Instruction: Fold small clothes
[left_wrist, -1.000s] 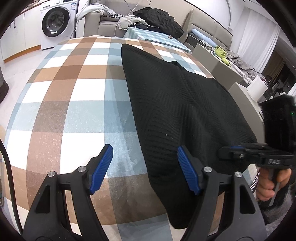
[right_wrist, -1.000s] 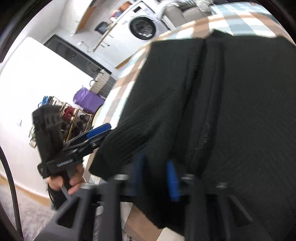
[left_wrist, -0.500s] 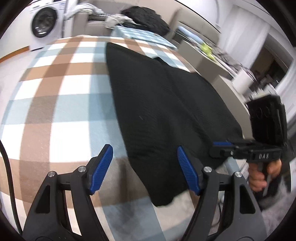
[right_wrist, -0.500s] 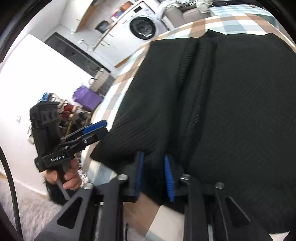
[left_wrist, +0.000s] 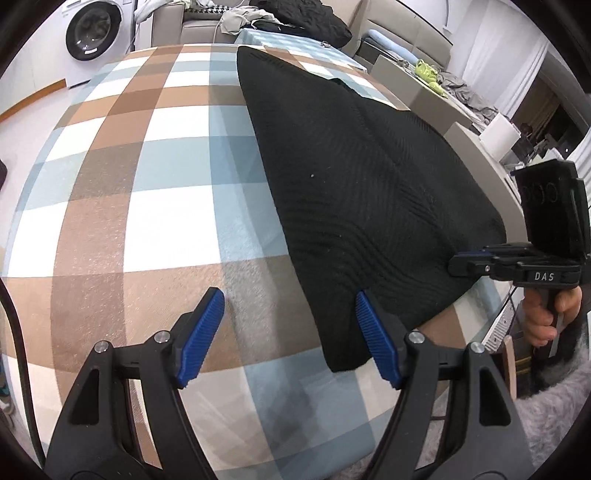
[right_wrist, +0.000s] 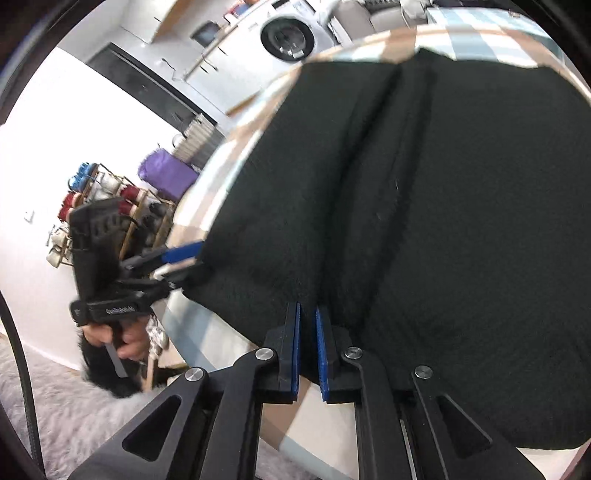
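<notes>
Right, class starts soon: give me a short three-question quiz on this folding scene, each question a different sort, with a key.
1. True or false: the left gripper stands open and is not pinching the black ribbed knit garment.
2. What does the garment lie on? A. a brown, blue and white checked tablecloth; B. a bare wooden board; C. a green plastic tray.
3. Fill in: the gripper shut on the garment's near hem is the ___ one.

Key
1. True: its blue pads are wide apart.
2. A.
3. Right: the right gripper has its pads nearly together with fabric between them.
</notes>
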